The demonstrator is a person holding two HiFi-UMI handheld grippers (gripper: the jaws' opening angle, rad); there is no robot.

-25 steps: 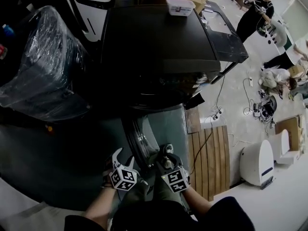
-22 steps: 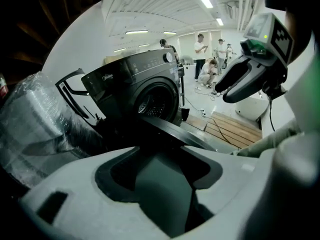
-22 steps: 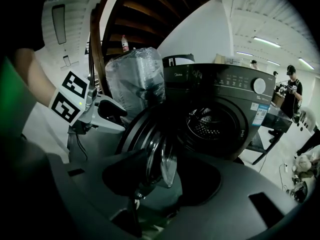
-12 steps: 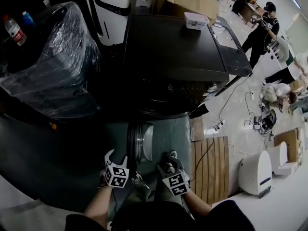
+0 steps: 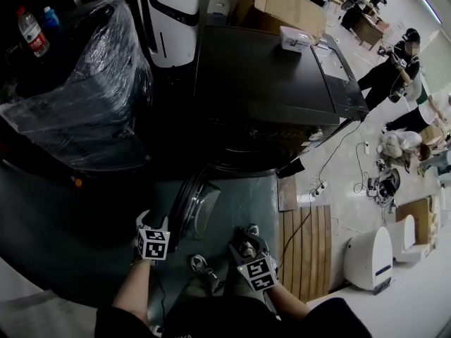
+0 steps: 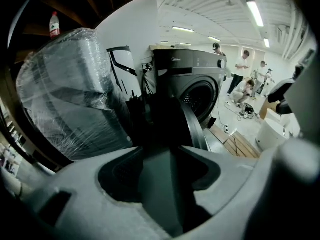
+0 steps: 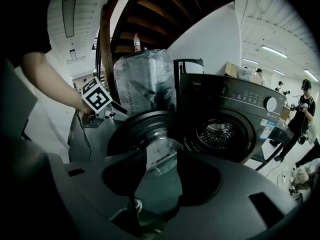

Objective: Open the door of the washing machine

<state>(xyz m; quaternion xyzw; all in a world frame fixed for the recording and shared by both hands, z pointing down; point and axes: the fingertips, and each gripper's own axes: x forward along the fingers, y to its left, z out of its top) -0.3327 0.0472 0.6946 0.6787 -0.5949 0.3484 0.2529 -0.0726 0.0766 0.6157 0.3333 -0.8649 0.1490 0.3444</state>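
The dark front-loading washing machine [image 5: 268, 69] stands ahead, its drum opening [image 7: 217, 132] uncovered. Its round door [image 5: 189, 206] hangs swung out to the left, glass bowl [image 7: 159, 151] facing me. My left gripper [image 5: 153, 224] is at the door's outer rim; in the right gripper view it [image 7: 114, 109] points at that rim's left side. Its jaws are closing, and the door's edge [image 6: 196, 126] lies straight ahead of them; I see no pad pressing on it. My right gripper [image 5: 244, 241] hovers open in front of the door with nothing between its jaws.
A plastic-wrapped appliance [image 5: 77, 97] stands left of the machine, a white unit [image 5: 169, 16] behind it. A wooden pallet [image 5: 310, 245], a power strip with cables [image 5: 317, 185] and a white device [image 5: 370, 255] lie to the right. People [image 5: 402, 62] are at the far right.
The door has swung further out to the left, from nearly edge-on to showing its glass. My left gripper has moved left with it and rolled. My right gripper shifted only slightly.
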